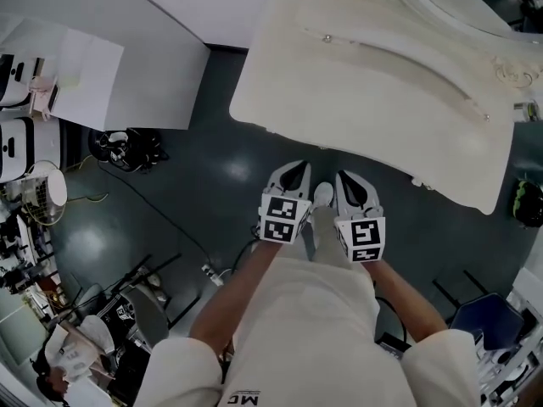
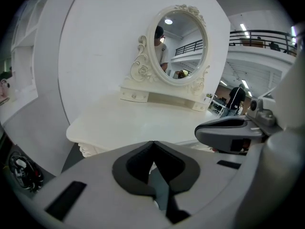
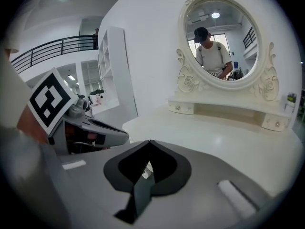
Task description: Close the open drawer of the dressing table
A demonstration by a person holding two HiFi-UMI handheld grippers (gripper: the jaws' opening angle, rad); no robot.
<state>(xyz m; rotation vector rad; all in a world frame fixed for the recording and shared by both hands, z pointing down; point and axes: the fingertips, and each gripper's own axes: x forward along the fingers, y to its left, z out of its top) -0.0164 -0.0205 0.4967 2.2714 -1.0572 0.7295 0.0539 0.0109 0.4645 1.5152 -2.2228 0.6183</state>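
Fingers [image 2: 131, 166] of left gripper [image 1: 295, 171] and right gripper [image 1: 350, 178] pressed together, empty; dressing table [image 1: 373, 100] ahead, apart

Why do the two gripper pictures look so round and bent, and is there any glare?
Left gripper view and right gripper view: wide-angle lenses curve the straight walls and blacken the corners; the mirror reflects a ceiling lamp as a bright spot. Head view: dimmer, soft glare patches on the dark floor, dressing table sharp.
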